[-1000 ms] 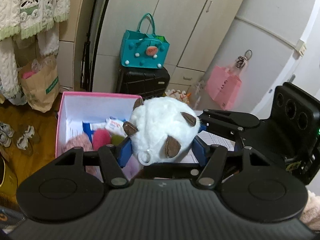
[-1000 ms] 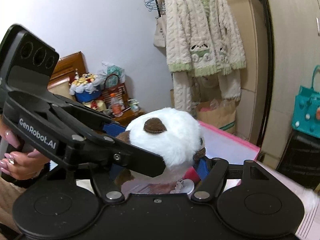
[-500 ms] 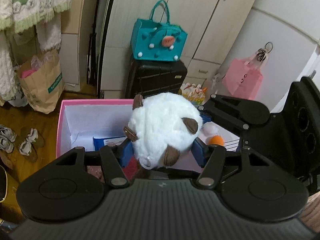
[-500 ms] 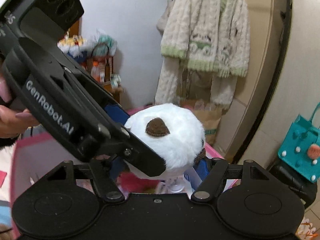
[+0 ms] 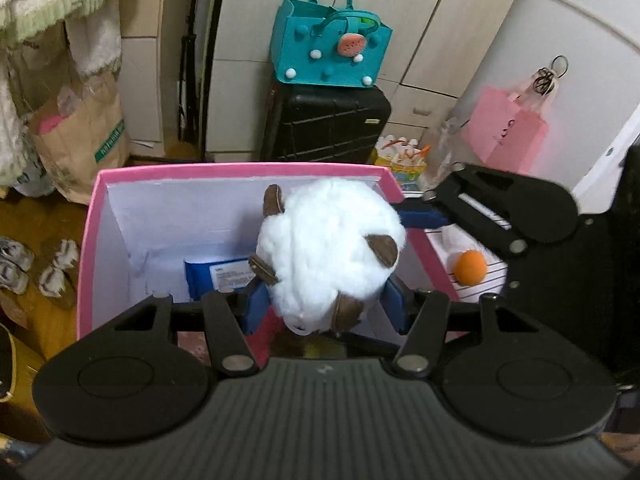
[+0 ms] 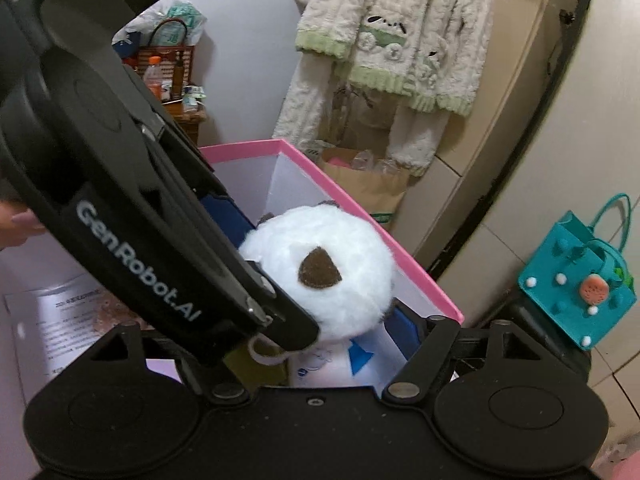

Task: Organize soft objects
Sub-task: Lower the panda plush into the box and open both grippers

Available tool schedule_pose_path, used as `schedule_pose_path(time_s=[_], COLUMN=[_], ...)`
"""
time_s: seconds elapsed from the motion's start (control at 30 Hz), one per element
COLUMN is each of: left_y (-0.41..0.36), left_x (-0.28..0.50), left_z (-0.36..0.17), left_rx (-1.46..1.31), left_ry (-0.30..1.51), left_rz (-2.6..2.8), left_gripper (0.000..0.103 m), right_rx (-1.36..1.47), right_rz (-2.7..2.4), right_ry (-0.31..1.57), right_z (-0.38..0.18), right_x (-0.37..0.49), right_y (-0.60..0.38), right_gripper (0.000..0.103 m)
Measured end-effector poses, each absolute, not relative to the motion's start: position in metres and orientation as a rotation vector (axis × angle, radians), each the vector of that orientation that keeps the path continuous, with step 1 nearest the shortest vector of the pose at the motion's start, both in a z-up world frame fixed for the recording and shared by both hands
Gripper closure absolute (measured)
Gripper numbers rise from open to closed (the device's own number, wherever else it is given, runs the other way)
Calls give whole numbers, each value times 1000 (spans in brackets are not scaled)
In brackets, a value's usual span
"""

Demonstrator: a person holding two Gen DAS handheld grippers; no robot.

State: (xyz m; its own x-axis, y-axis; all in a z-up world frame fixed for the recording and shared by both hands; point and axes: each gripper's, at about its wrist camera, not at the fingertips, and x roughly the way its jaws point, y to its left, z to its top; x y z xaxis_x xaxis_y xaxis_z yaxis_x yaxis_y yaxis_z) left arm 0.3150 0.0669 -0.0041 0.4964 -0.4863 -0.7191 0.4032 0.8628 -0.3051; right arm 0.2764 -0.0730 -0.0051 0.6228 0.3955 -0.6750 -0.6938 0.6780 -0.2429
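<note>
Box floor [image 5: 160,264] partly hidden by plush [image 5: 328,256]; hand [image 6: 20,224] cut off, paper print [image 6: 68,320] unreadable

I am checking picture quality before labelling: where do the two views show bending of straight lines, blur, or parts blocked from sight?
Left wrist view: cupboard doors curve from the fisheye lens; the plush toy and pink box are sharp. Right wrist view: the left claw fills the left side and hides the box floor; the wall edges bend.
</note>
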Motion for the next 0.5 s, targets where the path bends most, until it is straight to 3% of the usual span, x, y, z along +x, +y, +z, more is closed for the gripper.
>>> schedule_pose_path(time_s=[0.5], left_y=[71], left_x=[280], left_z=[16], left_rx=[-25], left_ry=[863], left_rz=[-499], left_gripper=[44], right_rx=[-392], right_rz=[651], right_ry=[592], right_z=[20], right_x=[233], right_y=[-102], right_gripper=[22])
